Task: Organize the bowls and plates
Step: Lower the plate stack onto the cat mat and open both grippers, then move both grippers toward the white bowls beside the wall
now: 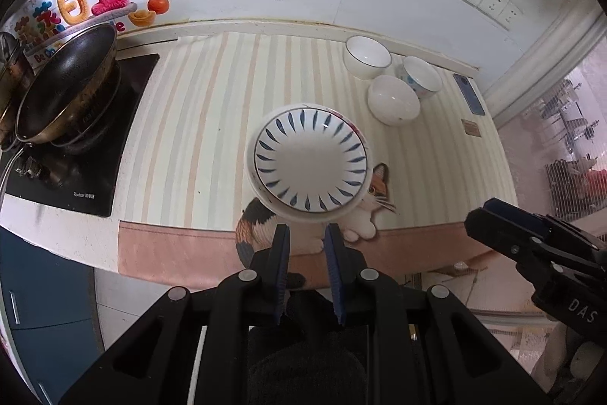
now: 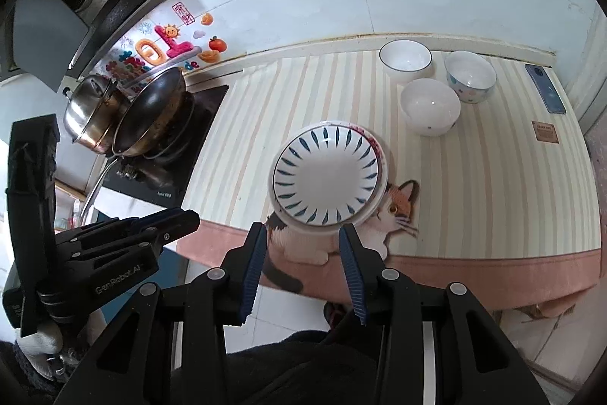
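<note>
Sitting mid-counter on the striped mat (image 2: 493,185), the blue-leaf plate (image 2: 326,173) tops a stack w/ a red-patterned plate rim (image 2: 379,148) peeking beneath, so plates look sorted. 3 bowls (image 2: 430,107) cluster apart near the wall (likely next to nest). Left gripper (image 1: 306,234) has jaws nearly closed, empty; right gripper (image 2: 302,234) has jaws parted, empty, both above the counter edge.
</note>
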Available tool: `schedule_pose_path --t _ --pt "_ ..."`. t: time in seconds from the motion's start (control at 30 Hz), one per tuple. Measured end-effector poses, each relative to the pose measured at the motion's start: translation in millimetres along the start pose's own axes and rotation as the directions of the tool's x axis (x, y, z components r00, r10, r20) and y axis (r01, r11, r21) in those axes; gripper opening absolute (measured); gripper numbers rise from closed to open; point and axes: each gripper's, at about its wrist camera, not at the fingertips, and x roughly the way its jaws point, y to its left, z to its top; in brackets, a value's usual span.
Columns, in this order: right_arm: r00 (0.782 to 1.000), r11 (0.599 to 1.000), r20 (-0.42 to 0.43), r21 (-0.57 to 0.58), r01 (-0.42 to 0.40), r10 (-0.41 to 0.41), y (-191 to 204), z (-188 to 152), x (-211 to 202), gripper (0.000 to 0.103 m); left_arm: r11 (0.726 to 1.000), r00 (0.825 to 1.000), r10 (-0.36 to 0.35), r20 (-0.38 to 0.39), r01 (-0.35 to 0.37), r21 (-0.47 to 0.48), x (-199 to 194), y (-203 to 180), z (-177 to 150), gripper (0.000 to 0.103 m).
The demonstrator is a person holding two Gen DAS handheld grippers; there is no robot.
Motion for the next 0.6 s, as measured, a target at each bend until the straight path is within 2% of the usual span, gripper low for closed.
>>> schedule_pose_path --t 0.1,0.2,0.27,0.37,0.47,0.6 --pt "1.000 1.000 -0.004 0.001 -0.004 0.004 -2 -6 -2 0.044 1.000 1.000 -0.004 0.009 0.004 0.002 -3 -4 -3 0.021" --pt "0.999 0.999 -0.022 0.030 -0.042 0.042 -12 -2 1 0.061 1.000 0.999 0.008 0.046 -0.007 -0.019 -5 -8 4 0.029" --pt "0.998 0.997 -0.019 0.047 -0.059 0.060 -25 4 5 0.062 0.999 0.998 0.018 0.063 -0.016 -0.034 -1 -10 13 0.036" --pt "0.998 0.996 -0.011 0.074 -0.055 0.056 -56 21 13 0.063 0.997 0.996 0.040 0.082 -0.034 -0.070 18 -17 38 0.042" --pt "0.999 0.993 0.003 0.111 -0.044 0.044 -95 46 24 0.063 0.994 0.995 0.064 0.081 -0.056 -0.099 45 -25 65 0.042" --pt "1.000 0.986 0.012 0.166 0.010 -0.012 -158 84 52 0.063 0.989 0.999 0.035 0.039 -0.029 -0.142 99 -45 112 0.042"
